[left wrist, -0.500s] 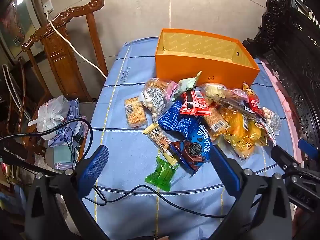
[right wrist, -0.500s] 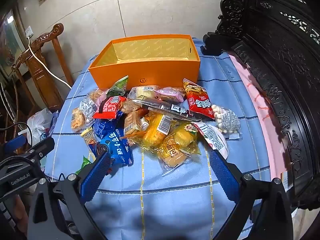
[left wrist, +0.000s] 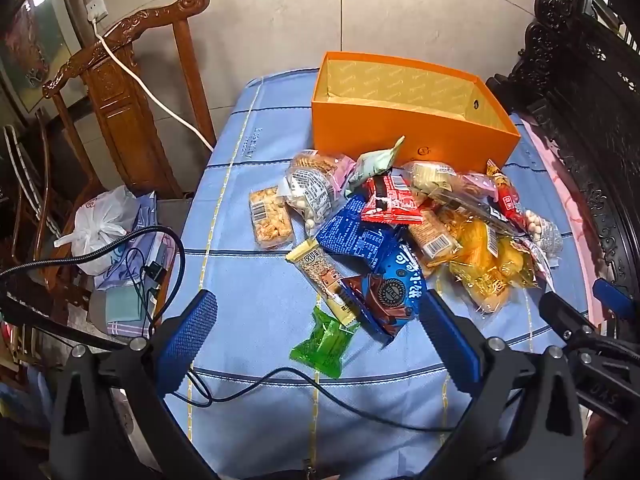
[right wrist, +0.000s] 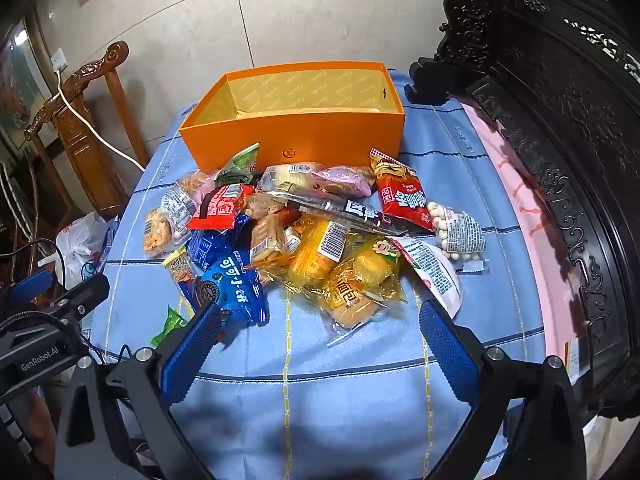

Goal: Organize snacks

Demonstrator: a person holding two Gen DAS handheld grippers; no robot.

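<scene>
1. The left claw (left wrist: pixel 316 332) is wide open with nothing between its blue pads. It hangs over the near part of the bench (left wrist: pixel 256 264), low in the frame.
2. The right claw (right wrist: pixel 320 340) is wide open too, and holds nothing. It sits low in its frame, over bare blue cloth.
3. The snacks (right wrist: pixel 320 232) lie in a messy pile in the middle of the bench, many on top of each other.
4. The orange box (right wrist: pixel 296 136) stands behind the pile, in the upper middle of the frame. No snack shows inside it, and a few snacks lie right up against its front wall.
5. A green packet (left wrist: pixel 324 344) lies alone at the near edge of the pile, between the left claw's pads in the picture.
6. A black cable (left wrist: pixel 340 396) runs across the cloth just below the green packet.
7. A wooden chair (left wrist: pixel 124 80) stands at the upper left.
</scene>
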